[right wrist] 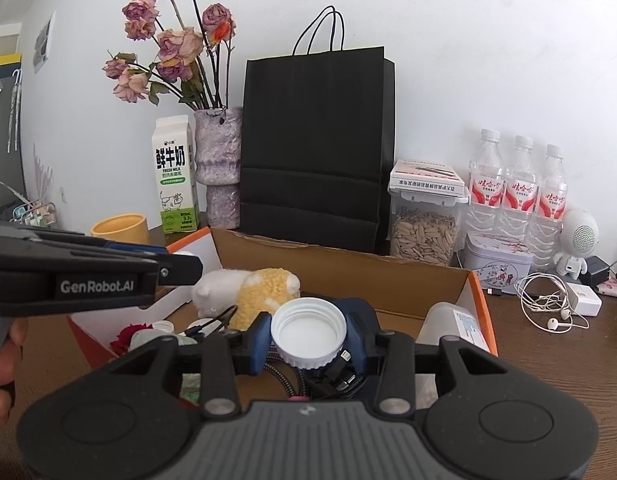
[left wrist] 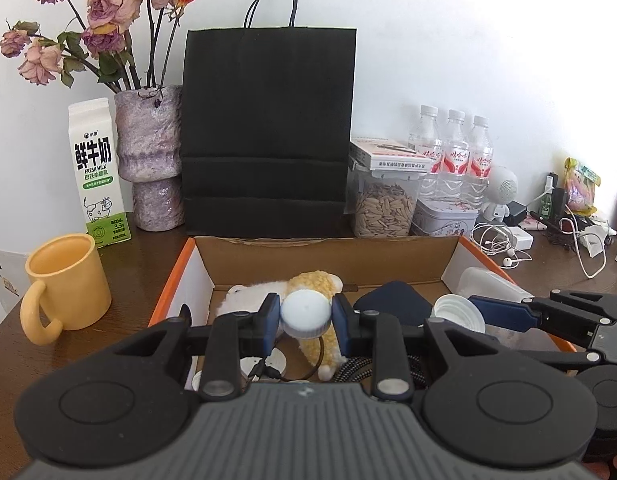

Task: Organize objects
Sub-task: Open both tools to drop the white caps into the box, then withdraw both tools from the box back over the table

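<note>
Two caps are held above the cardboard box (left wrist: 328, 254): a pale blue cap (left wrist: 306, 314) is clamped in the left gripper (left wrist: 306, 316), and a white cap (right wrist: 308, 332), open side up, is pinched by the right gripper (right wrist: 308, 334). Both are gripped on curved, ribbed rims w/ small contact, so either could be squirted out. If dropped, they'd be lost among the cables (right wrist: 332, 380) & plush toy (right wrist: 252, 290) in the box.

blk paper bag (left wrist: 268, 128), milk carton (left wrist: 96, 172), vase (left wrist: 150, 152)
</note>
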`<state>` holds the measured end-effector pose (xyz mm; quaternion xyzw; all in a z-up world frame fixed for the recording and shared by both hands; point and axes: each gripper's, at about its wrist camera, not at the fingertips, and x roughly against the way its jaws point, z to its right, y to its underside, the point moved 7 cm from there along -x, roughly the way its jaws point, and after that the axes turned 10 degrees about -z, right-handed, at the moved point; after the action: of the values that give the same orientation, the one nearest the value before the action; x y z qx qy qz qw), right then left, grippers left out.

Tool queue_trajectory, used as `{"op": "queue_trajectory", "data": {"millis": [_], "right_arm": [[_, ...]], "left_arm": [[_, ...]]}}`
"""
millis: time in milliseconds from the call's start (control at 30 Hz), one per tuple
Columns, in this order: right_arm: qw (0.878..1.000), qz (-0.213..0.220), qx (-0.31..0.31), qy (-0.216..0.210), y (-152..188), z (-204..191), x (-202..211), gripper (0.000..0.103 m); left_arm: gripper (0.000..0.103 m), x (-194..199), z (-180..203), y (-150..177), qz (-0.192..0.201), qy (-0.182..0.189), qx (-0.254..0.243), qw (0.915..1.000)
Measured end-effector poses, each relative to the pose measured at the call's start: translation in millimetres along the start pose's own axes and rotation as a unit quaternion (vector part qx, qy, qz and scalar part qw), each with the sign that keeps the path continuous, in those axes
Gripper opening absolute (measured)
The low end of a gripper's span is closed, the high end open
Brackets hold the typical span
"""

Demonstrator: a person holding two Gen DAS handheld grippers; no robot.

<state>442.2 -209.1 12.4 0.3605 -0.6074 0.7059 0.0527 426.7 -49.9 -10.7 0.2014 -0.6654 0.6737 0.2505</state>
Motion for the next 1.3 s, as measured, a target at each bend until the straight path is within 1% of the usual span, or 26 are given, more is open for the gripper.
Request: {"op": "queue_trajectory", "data": {"millis": [233,267,300,333,367,400,433,467,500,567,633,867,1033,1300], "right_arm": [[1.000,-0.014,0.001,0.005,2,3,-14,0.039],[1.000,-0.015,0.002,0.005,3,3,-14,0.039],[1.000,-0.017,0.003,0.005,3,2,-14,0.039],[1.000,-0.019,0.002,0.006,4,2,-14,0.039],[1.000,-0.018,0.001,0.006,4,2,-13,0.042],[1.000,-0.019,-0.002,0.007,4,2,-13,0.054],[1.000,-0.017,-0.004,0.009,4,3,-12,0.073],[1.000,-0.014,-0.006,0.012,4,3,-11,0.080],[1.000,-0.008,-0.008,0.016,4,4,-9,0.088],[1.000,-0.005,-0.010,0.016,3,4,-8,0.090],[1.000,-0.008,-0.012,0.013,3,4,-9,0.097],[1.000,-0.012,-0.008,0.018,5,3,-11,0.098],[1.000,-0.013,-0.009,0.021,7,3,-11,0.098],[0.999,-0.002,-0.006,0.031,13,-5,7,0.098]], "left_arm": [[0.029,-12,-10,0,-0.008,-0.003,0.001,1.0000],[0.031,-12,-10,0,-0.008,-0.006,0.002,1.0000],[0.036,-12,-10,1,-0.008,-0.009,0.000,0.9999],[0.053,-12,-9,1,-0.007,-0.011,-0.002,0.9999],[0.068,-10,-9,1,-0.003,-0.013,-0.002,0.9999],[0.077,-9,-9,1,0.001,-0.016,-0.002,0.9999],[0.096,-8,-9,0,0.004,-0.017,-0.001,0.9998],[0.103,-7,-9,0,0.009,-0.021,0.003,0.9997],[0.103,-6,-10,-1,0.012,-0.025,0.006,0.9996],[0.103,-9,-11,0,0.006,-0.024,0.008,0.9997],[0.103,-11,-11,1,-0.001,-0.024,0.011,0.9996],[0.103,-11,-10,3,-0.002,-0.021,0.008,0.9997],[0.103,-10,-11,5,-0.010,-0.017,0.017,0.9997],[0.103,12,-16,17,-0.010,-0.027,0.024,0.9993]]}}
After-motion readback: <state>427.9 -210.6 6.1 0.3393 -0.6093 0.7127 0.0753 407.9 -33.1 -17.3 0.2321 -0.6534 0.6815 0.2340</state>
